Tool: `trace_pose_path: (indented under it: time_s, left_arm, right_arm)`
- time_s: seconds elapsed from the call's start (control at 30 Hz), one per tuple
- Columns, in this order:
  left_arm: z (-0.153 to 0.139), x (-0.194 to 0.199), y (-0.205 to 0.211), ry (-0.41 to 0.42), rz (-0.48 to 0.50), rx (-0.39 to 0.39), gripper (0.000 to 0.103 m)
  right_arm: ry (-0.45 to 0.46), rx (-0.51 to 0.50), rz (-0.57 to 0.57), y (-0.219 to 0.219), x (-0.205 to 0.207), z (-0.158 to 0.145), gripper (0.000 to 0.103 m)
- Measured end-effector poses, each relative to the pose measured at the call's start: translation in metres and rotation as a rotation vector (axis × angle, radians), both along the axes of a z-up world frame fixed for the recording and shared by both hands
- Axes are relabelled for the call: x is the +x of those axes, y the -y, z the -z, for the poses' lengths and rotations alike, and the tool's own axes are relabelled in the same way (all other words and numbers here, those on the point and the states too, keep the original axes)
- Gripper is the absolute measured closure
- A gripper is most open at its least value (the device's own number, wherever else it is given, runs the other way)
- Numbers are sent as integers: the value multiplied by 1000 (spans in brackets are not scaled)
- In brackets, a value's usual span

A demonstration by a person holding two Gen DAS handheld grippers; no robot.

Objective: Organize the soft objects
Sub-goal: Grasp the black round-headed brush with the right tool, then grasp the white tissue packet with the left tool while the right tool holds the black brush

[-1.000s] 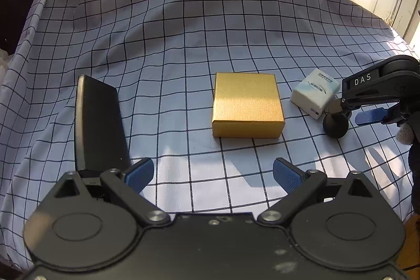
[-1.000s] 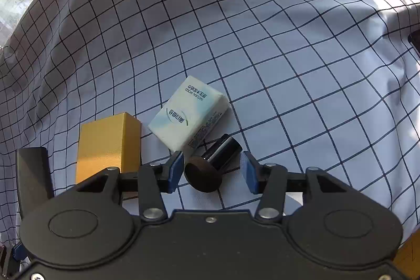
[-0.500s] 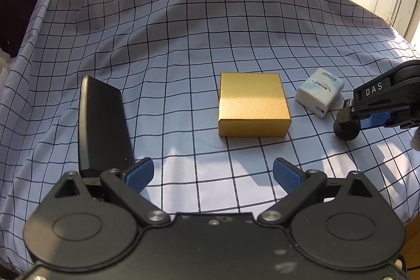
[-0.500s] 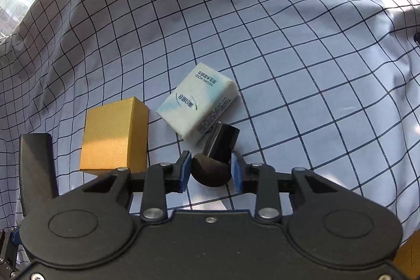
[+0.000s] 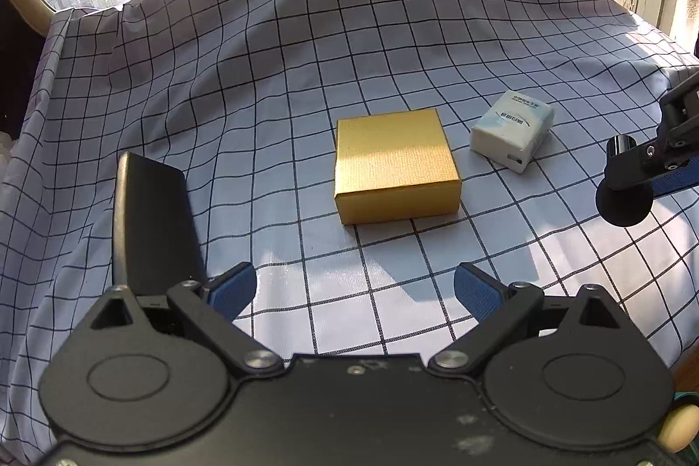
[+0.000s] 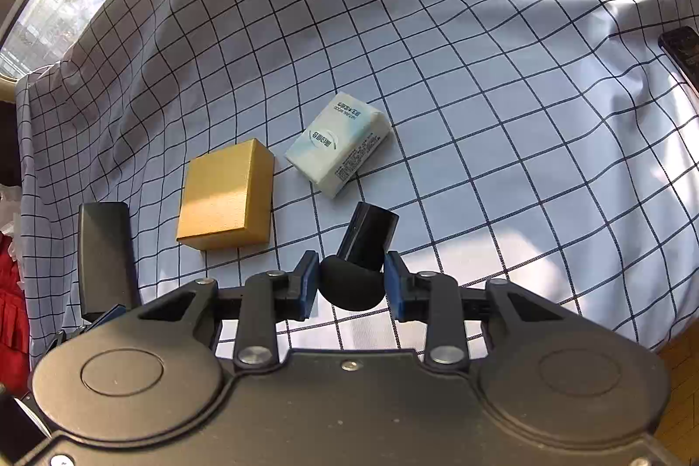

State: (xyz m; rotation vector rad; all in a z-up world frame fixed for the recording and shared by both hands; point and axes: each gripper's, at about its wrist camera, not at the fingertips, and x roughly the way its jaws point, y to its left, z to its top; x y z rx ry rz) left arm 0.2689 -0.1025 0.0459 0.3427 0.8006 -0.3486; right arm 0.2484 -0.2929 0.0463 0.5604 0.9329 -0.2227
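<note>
Now, held thing: my right tongs [image 6: 349, 280] pinch a black brush [image 6: 358, 260] by its rounded head, pads on either side of it; the jaws have just been closing on it.
Axis: the brush's dark barrel points up and away from my pads toward the tissue pack [image 6: 338, 143], tilted a little to the right in the right view.
Height: in the left view the brush [image 5: 624, 182] hangs clear of the checked cloth [image 5: 306, 73], far right, its round head lowest.
Left tongs: my left tongs [image 5: 354, 289] are spread wide with nothing between the pads, over bare cloth in front of the gold box [image 5: 395, 164].
Nearer hand: the right one already has the brush; the left is well apart from it, nearer the box and the black case [image 5: 150, 221].
Neighbours: the tissue pack lies just beyond the brush, beside the box and not touching it.
Look of brush: matte black, short thick barrel, dome-shaped head that seems soft; whether it has bristles I cannot tell.
Look of pack: white and pale blue, plump and wrapped, likely to give under a pinch.
Judgement: the carry depends on keeping the barrel from swinging into the pack.
</note>
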Motion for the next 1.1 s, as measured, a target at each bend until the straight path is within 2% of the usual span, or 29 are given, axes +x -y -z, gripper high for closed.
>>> trace_pose_path:
  time_s: [0.1,0.2,0.3,0.57,0.7,0.9,1.1]
  left_arm:
    - [-2,-3,10,21,0,35,6]
    - [-6,-1,18,4,-1,21,6]
    - [-12,4,33,7,4,40,6]
    - [-37,28,77,47,20,41,5]
    - [-39,44,103,75,38,53,5]
    - [-24,68,143,57,75,71,5]
    - [3,80,174,61,115,132,5]
  right_arm:
    - [12,0,-40,-6,-5,-6,69]
    - [17,8,-65,-9,-10,-8,69]
    - [34,20,-66,-6,-18,-13,69]
    - [49,95,76,43,-42,-14,69]
    - [58,136,135,64,-50,-13,69]
    - [87,165,163,77,-58,-18,69]
    - [93,178,160,80,-57,-19,69]
